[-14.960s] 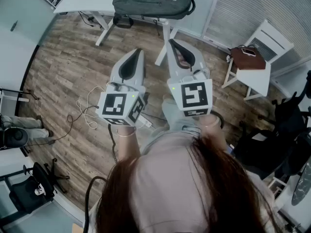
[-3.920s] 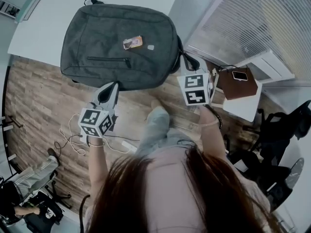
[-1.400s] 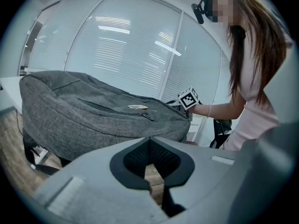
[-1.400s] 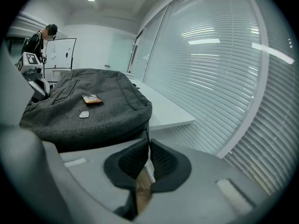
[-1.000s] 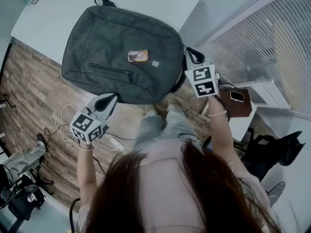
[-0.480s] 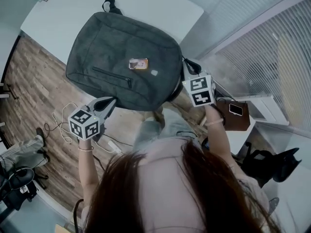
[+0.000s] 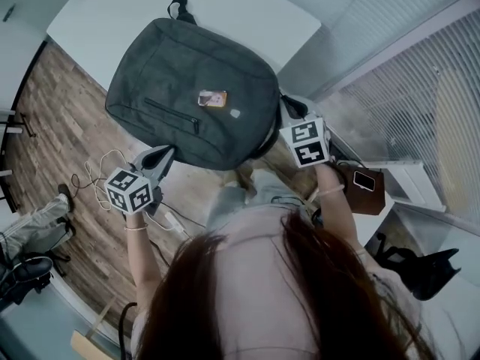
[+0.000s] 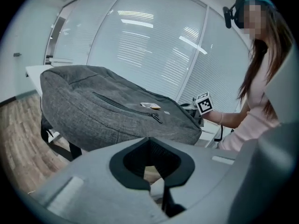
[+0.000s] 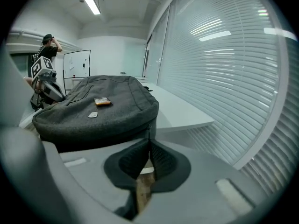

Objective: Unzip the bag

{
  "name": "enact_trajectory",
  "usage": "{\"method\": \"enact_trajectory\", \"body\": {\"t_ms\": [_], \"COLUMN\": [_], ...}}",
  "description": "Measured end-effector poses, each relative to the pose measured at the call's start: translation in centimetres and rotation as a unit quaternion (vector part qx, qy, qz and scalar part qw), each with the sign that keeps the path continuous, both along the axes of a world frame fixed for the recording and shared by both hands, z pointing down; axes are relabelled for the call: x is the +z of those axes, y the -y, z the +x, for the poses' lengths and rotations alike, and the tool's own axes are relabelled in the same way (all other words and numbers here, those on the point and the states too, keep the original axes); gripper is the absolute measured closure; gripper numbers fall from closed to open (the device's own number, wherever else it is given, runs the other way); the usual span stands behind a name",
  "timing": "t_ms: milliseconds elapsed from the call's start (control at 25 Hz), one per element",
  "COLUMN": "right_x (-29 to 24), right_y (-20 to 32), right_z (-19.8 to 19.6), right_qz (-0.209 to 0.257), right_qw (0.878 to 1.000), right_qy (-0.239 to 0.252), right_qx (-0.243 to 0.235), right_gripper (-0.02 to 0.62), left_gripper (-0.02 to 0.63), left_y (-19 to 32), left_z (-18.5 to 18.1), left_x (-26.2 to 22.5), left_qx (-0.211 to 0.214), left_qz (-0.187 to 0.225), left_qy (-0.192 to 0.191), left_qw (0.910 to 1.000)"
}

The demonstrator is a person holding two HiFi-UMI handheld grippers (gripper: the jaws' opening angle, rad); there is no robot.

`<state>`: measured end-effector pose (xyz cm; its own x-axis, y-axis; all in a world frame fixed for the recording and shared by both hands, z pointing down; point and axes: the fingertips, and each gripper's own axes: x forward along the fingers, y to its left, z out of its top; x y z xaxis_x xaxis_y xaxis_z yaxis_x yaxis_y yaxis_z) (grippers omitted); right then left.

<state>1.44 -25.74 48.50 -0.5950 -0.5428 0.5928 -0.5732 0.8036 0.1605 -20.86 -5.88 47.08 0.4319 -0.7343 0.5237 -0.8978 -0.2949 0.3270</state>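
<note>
In the head view the bag is lying on the table, with the left gripper pointing at its near edge and the right gripper at its right side. Each gripper view is showing jaws pressed together, the bag just ahead.

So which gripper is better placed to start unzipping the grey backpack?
Right. The right gripper sits at the backpack's side seam, with its jaws shut on what looks like the zip pull. The left gripper is shut on nothing, just short of the backpack's near edge.
</note>
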Motion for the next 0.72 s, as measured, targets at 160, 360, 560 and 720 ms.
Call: {"method": "enact_trajectory", "body": {"t_ms": [160,360,560,720], "right_x": [-0.1,-0.1,-0.3,-0.3], "right_y": [-0.2,-0.5,-0.8,-0.7], "right_z": [0.0,0.0,0.0,0.1], "right_qz": [-0.006,-0.018,-0.023,-0.023], "right_qw": [1.0,0.999,0.997,0.995], "right_qy": [0.005,0.015,0.022,0.025], "right_qx": [-0.018,-0.042,-0.071,-0.091], "right_gripper": [0.584,0.584,0.584,0.586], "left_gripper": [0.597,0.595,0.594,0.574], "left_y": [0.1,0.9,2.1,3.0], "left_z": [0.3,2.4,5.3,7.6], "left_x": [-1.3,-3.7,-5.2,-5.7], "left_qx": [-0.038,-0.05,-0.052,-0.054], "left_qz": [0.022,0.048,0.067,0.071], "left_qy": [0.016,0.042,0.043,0.044], "left_qw": [0.9989,0.9967,0.9955,0.995]}}
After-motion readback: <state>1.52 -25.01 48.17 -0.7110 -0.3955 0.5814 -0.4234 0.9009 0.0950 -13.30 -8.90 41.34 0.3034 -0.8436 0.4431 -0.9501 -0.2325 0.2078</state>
